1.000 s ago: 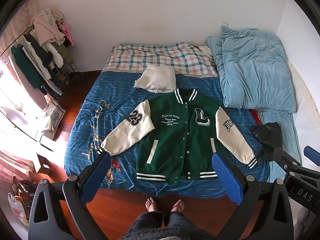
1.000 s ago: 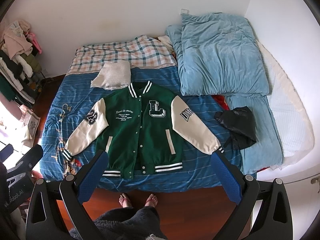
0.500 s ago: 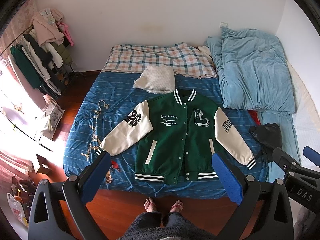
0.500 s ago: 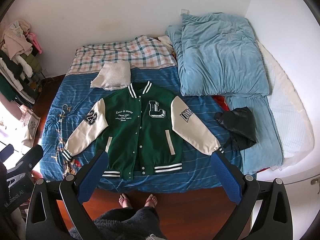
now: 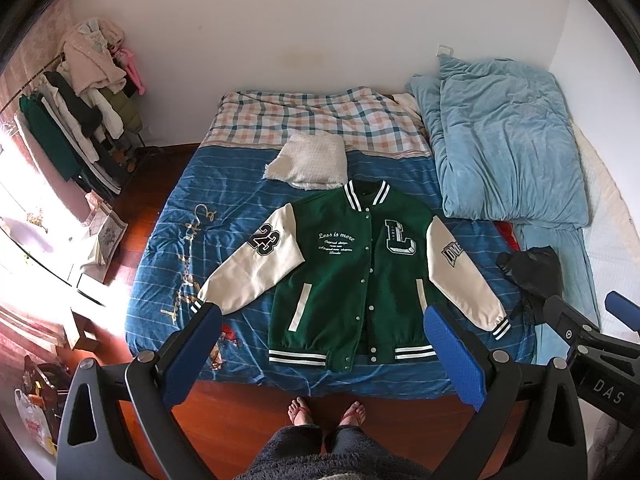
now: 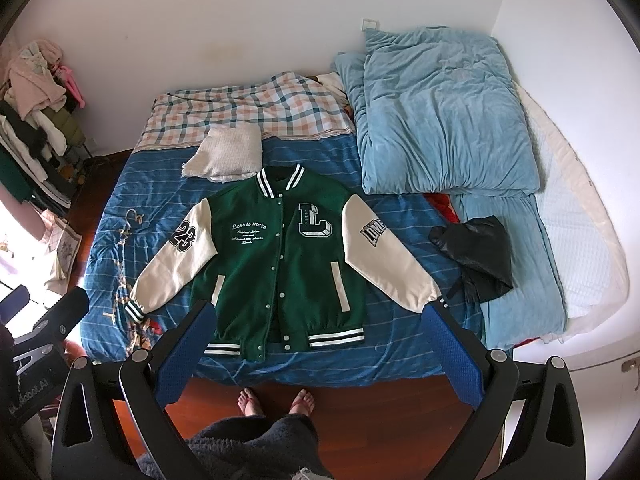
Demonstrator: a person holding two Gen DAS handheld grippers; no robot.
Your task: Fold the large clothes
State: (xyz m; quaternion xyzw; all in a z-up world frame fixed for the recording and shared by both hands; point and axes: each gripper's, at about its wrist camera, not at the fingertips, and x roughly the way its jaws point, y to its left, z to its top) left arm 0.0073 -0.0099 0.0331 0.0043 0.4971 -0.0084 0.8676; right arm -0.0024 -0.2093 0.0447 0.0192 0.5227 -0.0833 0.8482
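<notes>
The green varsity jacket lies face up and buttoned on the blue striped bedsheet, its hem close to the near edge of the bed, its collar almost touching a folded white knit textile, and both cream sleeves spread out and downward. The left gripper and the right gripper are both held high above the near edge, each with its blue pads far apart and nothing between them. Nothing is folded yet, so I judge the step in hand is the approach for the first fold. To do it well, each gripper should probably go down to the cuff on its own side: the left sleeve cuff and the right sleeve cuff. It seems better to pinch only the ribbed cuff, not the sheet under it, and then bring the sleeve flat across the chest. The black garment lies near the right cuff, so the right gripper must avoid catching it. The thick fabric may spring back, so the crease will need pressing.
</notes>
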